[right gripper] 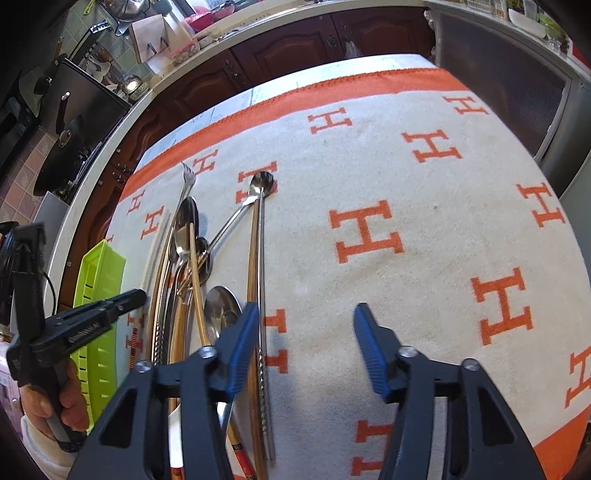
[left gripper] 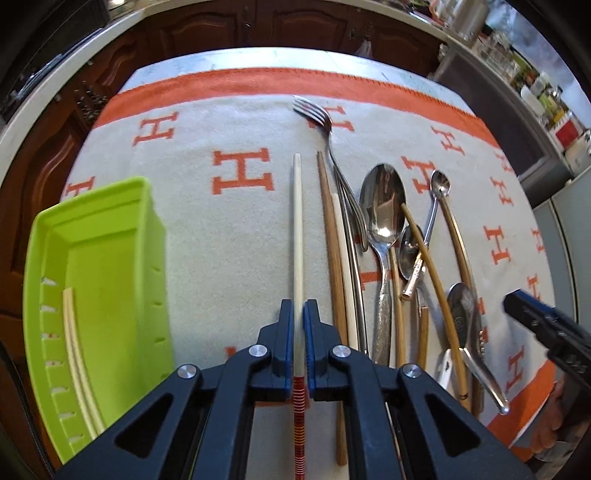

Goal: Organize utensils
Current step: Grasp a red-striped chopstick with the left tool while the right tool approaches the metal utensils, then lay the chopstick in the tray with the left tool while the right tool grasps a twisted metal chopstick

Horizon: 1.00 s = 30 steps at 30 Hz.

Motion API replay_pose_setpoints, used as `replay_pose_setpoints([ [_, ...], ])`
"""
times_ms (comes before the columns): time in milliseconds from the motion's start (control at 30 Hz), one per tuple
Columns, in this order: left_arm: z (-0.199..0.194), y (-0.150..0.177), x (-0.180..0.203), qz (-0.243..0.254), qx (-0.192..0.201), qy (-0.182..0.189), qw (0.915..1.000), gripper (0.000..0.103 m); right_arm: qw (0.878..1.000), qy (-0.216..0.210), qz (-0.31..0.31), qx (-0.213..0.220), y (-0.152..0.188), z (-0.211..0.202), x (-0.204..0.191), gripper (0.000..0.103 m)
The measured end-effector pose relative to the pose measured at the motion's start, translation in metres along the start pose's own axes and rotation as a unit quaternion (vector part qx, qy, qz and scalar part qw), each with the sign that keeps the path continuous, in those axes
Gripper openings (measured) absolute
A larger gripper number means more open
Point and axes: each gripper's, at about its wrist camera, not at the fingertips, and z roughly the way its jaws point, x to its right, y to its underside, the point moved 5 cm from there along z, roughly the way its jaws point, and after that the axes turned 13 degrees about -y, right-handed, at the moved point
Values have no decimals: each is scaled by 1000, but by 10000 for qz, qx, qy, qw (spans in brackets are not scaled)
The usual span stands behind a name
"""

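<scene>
My left gripper [left gripper: 298, 308] is shut on a cream chopstick [left gripper: 297, 229] with a red striped end, pointing away over the cloth. A green tray [left gripper: 110, 236] at its left holds one cream chopstick [left gripper: 75, 350]. To the right lies a pile of utensils: a fork [left gripper: 321, 122], a large spoon [left gripper: 382, 206], small spoons and wooden chopsticks [left gripper: 330, 236]. My right gripper [right gripper: 304, 314] is open and empty, just right of the pile; its left finger is above a long metal spoon [right gripper: 261, 266]. The left gripper [right gripper: 122, 299] and the tray [right gripper: 98, 295] also show in the right wrist view.
A cream cloth with orange H letters and an orange border [right gripper: 406, 184] covers the table. Dark wooden cabinets [left gripper: 295, 26] and a cluttered kitchen counter [right gripper: 166, 44] stand behind. A grey appliance [right gripper: 517, 85] is at the far right.
</scene>
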Motion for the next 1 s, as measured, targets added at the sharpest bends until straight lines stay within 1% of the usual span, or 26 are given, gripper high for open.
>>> replay_pose_setpoints([
  [33,-5,1,-2,-38,41,25,10000,3,10000,-22,-13,-54,1,3,0,43],
  [100,-21,4,-9,-149,135,118,9997,3,9999,-22,-65,-147,3,7,0,39],
  [233,-53,13,-25,-274,355,149,9989,3,9989,-27,-330,-325,11,13,-13,39],
  [300,-69,17,-37,-350,466,110,9982,3,9982,31,-463,-377,15,16,-19,38],
  [400,-89,24,-58,-477,606,-15,9970,3,9968,193,-613,-478,22,22,-24,32],
  [500,-102,34,-85,-605,672,-179,9957,3,9951,348,-806,-461,27,23,-29,27],
  [633,-96,49,-108,-716,589,-410,9948,3,9929,531,-973,-432,28,24,-35,27],
  [767,-81,64,-118,-813,375,-471,9949,3,9893,758,-1160,-466,29,27,-37,26],
  [833,-74,70,-121,-824,319,-503,9948,3,9825,1038,-1488,-411,29,32,-42,25],
  [867,-71,72,-122,-839,298,-508,9947,3,9805,1112,-1573,-389,29,33,-44,25],
  [1000,-62,78,-129,-959,223,-458,9941,3,9787,1193,-1649,-282,27,35,-45,24],
])
